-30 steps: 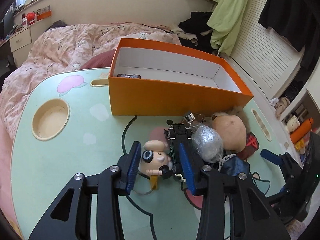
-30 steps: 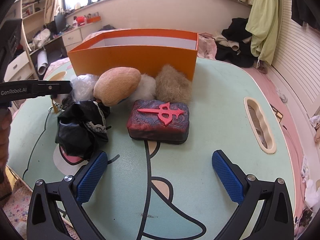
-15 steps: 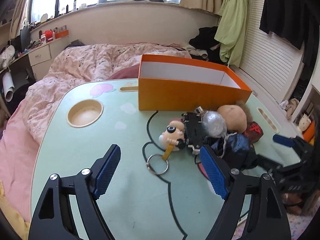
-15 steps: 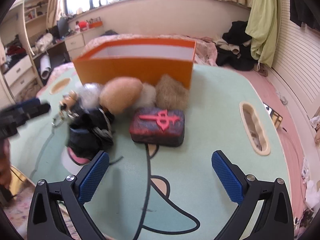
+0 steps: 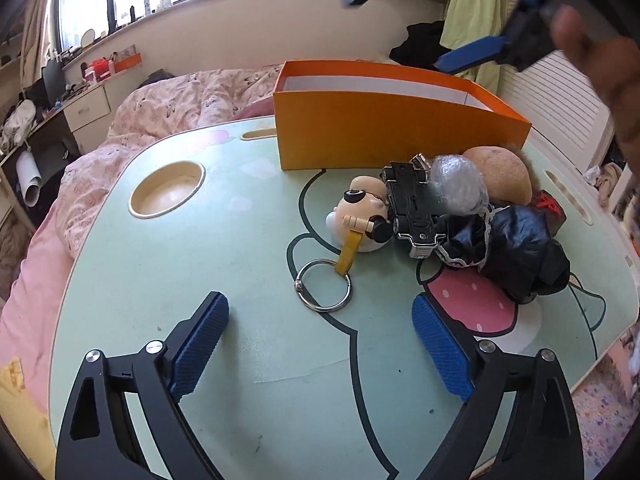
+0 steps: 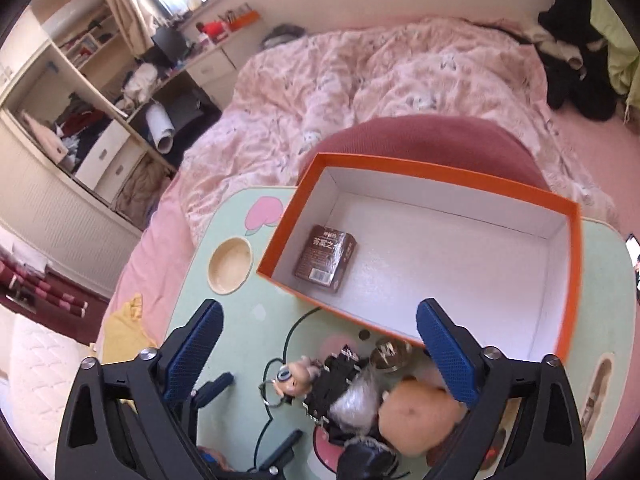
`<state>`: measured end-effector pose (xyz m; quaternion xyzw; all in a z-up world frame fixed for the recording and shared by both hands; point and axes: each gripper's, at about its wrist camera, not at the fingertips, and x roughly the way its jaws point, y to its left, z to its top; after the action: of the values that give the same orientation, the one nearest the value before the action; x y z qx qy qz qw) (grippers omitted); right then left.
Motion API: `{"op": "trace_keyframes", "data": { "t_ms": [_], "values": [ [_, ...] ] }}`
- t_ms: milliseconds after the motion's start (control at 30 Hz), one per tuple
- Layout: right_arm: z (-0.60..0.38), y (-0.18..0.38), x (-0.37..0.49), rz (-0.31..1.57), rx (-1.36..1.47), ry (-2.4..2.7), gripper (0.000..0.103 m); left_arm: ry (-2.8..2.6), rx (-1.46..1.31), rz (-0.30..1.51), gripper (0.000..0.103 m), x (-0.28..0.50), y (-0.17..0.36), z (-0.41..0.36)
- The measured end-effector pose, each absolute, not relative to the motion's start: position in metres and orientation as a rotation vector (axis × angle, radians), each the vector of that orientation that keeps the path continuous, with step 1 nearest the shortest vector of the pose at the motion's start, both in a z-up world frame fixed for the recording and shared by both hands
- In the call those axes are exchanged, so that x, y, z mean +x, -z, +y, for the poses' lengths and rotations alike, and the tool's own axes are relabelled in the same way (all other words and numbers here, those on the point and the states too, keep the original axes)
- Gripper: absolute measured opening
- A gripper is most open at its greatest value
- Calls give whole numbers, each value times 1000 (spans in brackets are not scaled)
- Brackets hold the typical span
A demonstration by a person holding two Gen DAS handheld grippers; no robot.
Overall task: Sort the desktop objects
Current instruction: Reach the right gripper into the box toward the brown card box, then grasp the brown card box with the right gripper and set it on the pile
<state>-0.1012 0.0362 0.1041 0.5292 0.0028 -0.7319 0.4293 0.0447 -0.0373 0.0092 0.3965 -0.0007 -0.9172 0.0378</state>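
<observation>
An orange box (image 5: pixel 384 136) stands at the back of the mint table (image 5: pixel 200 272). In the right wrist view the orange box (image 6: pixel 572 264) holds a small brown box (image 6: pixel 326 257). In front lie a doll-head keychain (image 5: pixel 362 216) with a ring, a black toy car (image 5: pixel 412 208), a foil ball (image 5: pixel 458 190), a tan plush (image 5: pixel 500 174) and a black bag (image 5: pixel 524 248). My left gripper (image 5: pixel 320 344) is open and empty, low over the table before the keychain. My right gripper (image 6: pixel 318 352) is open and empty, high above the pile; it also shows in the left wrist view (image 5: pixel 432 16).
A round cup recess (image 5: pixel 168 190) sits at the table's left. A red-and-black case (image 5: pixel 554 210) lies behind the bag. A bed with a pink duvet (image 6: pixel 380 92) lies beyond the table. Shelves and drawers (image 6: pixel 92 120) stand at the left.
My right gripper has risen from table height to well above the pile and now looks down into the box. My left gripper opened and pulled back from the keychain.
</observation>
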Motion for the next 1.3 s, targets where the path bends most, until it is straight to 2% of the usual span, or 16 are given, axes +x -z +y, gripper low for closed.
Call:
{"op": "trace_keyframes", "data": {
  "t_ms": [33, 67, 133, 233, 500, 667, 867, 1100, 1200, 1300],
  "values": [
    [19, -93, -113, 12, 1391, 1809, 85, 2816, 1217, -4, 101, 45, -9, -36],
    [4, -83, -123, 24, 1448, 1794, 83, 2814, 1229, -4, 103, 45, -8, -36],
    [-18, -61, -138, 48, 1546, 1788, 82, 2819, 1232, 0, 103, 47, -8, -36],
    [-34, -40, -148, 79, 1601, 1801, 74, 2820, 1230, 0, 103, 48, -9, -35],
    [-43, -32, -147, 236, 1589, 1834, 74, 2827, 1232, 3, 103, 50, -6, -30],
    [-13, -36, -164, 239, 1627, 1972, 71, 2827, 1231, 2, 103, 51, -6, -30],
    [-8, -42, -166, 47, 1660, 1825, 71, 2829, 1233, 1, 103, 50, -5, -31],
    [-48, -31, -152, 124, 1697, 1815, 70, 2836, 1234, 2, 103, 47, -4, -33],
    [-60, -28, -143, 296, 1660, 1886, 69, 2842, 1236, 8, 103, 46, -3, -35],
    [-55, -26, -141, 320, 1674, 1880, 54, 2843, 1236, 8, 103, 45, -3, -33]
  ]
}}
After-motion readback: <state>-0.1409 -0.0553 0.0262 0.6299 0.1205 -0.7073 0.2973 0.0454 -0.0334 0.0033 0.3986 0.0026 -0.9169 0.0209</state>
